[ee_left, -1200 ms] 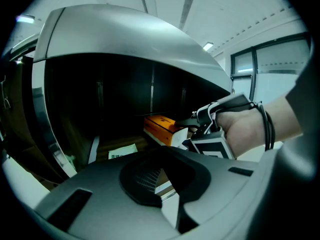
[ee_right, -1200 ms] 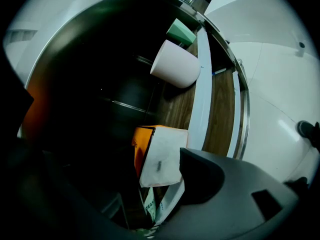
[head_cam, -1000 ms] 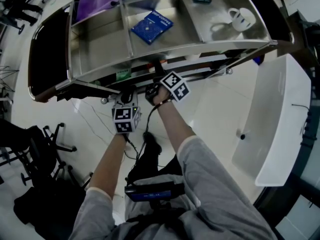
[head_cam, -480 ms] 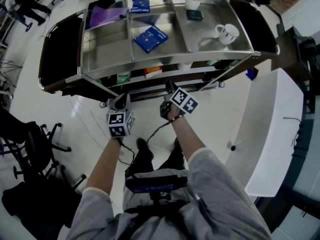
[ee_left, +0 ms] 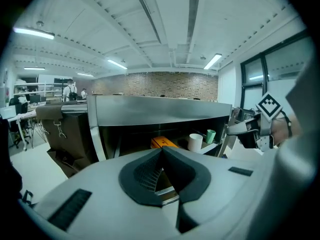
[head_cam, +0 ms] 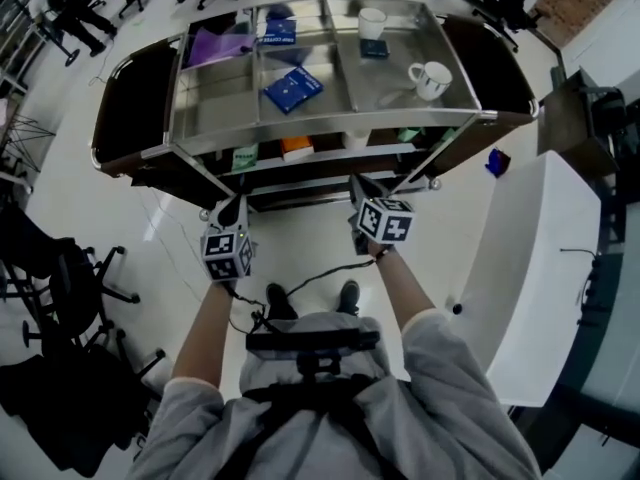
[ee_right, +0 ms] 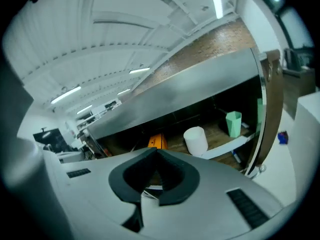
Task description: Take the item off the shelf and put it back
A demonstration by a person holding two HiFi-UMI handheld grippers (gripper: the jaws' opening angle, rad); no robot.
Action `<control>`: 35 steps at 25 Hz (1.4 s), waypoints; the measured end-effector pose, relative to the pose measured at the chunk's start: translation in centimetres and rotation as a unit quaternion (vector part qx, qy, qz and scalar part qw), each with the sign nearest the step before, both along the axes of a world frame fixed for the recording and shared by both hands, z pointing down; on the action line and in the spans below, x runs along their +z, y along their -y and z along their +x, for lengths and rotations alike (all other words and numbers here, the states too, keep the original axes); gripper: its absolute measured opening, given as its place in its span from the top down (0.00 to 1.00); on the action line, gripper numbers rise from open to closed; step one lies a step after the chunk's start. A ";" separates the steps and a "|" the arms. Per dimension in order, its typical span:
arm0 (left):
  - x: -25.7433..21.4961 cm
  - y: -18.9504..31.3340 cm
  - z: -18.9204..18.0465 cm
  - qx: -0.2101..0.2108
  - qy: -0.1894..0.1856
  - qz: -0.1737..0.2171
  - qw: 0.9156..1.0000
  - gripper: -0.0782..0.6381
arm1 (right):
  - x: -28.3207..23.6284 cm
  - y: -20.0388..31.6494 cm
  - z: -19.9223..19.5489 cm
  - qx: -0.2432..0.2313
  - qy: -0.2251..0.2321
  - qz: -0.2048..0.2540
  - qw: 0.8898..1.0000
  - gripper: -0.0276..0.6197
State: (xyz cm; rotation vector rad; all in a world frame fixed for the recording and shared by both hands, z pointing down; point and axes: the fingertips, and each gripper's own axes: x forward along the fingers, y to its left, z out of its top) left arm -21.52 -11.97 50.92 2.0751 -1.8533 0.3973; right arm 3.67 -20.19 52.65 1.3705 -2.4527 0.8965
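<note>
Bright, even light; dark fisheye edges.
Above the left gripper (ee_left: 161,150), white ceiling strip lights (ee_left: 212,61) glare; its near grey body seems slightly blurred.

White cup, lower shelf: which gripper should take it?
Right, likely: the right gripper points nearly at the white cup; for the left gripper it sits farther aside. Right just closed empty, left is shut too: open first.

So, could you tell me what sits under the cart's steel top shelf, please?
An orange box, a white cup and a green cup sit under the top shelf. Farther back it is dark and covered, so anything there cannot be seen.
</note>
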 end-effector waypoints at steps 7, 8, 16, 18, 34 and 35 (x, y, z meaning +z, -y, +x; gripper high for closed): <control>-1.1 -2.5 -0.7 -0.022 -0.022 0.001 1.000 0.88 | -2.1 -3.3 4.3 -0.047 -0.082 0.042 0.995 0.95; -1.2 -2.8 -0.8 -0.023 -0.023 0.001 0.999 0.88 | -2.2 -3.7 4.8 -0.047 -0.083 0.042 0.995 0.95; -1.8 -5.1 -0.6 -0.028 -0.019 0.004 0.999 0.88 | -2.0 -6.8 6.9 -0.044 -0.107 0.050 0.992 0.95; -1.9 -5.5 -0.7 -0.030 -0.020 0.005 0.999 0.88 | -2.1 -6.9 7.4 -0.040 -0.106 0.050 0.992 0.95; -1.9 -8.0 -0.9 -0.044 -0.020 0.005 0.999 0.88 | -2.2 -7.5 7.3 -0.053 -0.106 0.055 0.991 0.95; -2.0 -8.0 -0.9 -0.045 -0.020 0.006 0.999 0.88 | -2.2 -7.4 7.3 -0.054 -0.106 0.056 0.991 0.95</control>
